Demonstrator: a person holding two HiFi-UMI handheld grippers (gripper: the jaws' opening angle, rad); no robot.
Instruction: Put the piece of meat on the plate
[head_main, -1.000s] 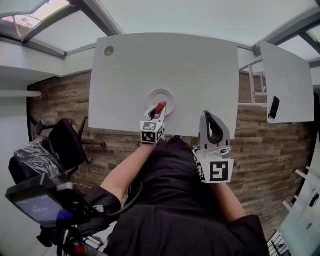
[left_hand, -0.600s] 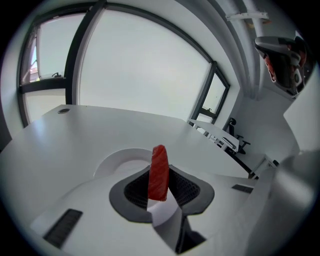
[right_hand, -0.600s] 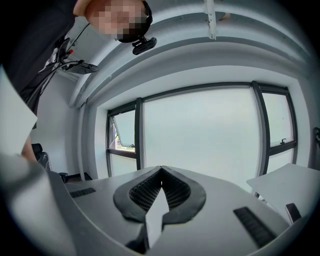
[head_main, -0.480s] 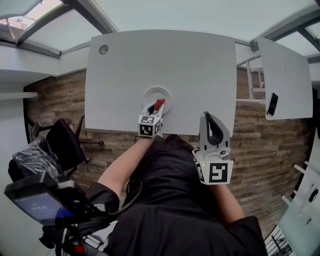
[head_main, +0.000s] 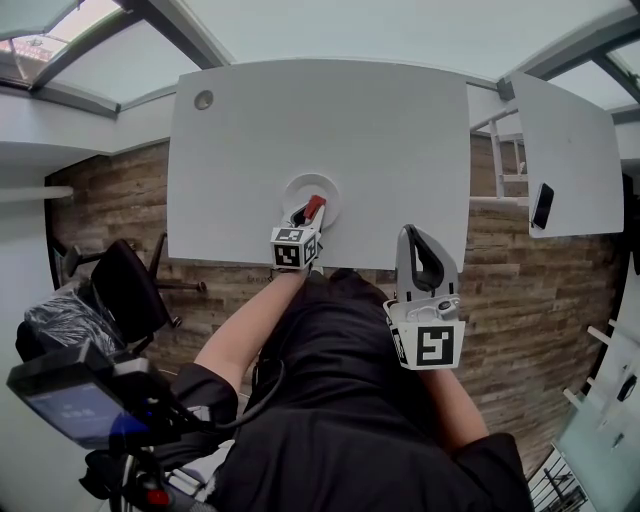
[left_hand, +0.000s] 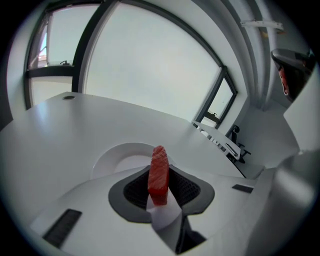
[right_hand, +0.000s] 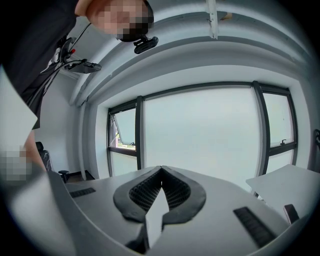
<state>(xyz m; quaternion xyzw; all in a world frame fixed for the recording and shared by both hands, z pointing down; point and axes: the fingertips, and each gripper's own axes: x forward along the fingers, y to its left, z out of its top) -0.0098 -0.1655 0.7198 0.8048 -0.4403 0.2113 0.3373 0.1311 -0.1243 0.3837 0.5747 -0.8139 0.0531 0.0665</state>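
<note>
Red, with pale streaks, the piece of meat (left_hand: 158, 171) stands on edge between the jaws of your left gripper (head_main: 303, 216), and the ribbed dark pads press on both of its flat sides, so that claw is clamped on the meat. From the head view the meat shows over the near right part of the white plate (head_main: 292, 189). In the left gripper view the plate's rim (left_hand: 106, 158) curves just beyond and to the left of the meat. Whether the meat touches the plate, you cannot tell from either view. The plate sits near the front edge of the white table (head_main: 330, 120). Your right gripper (right_hand: 161, 172) has its jaws together with nothing between them. It is held by the table's front edge, well to the right of the plate.
</note>
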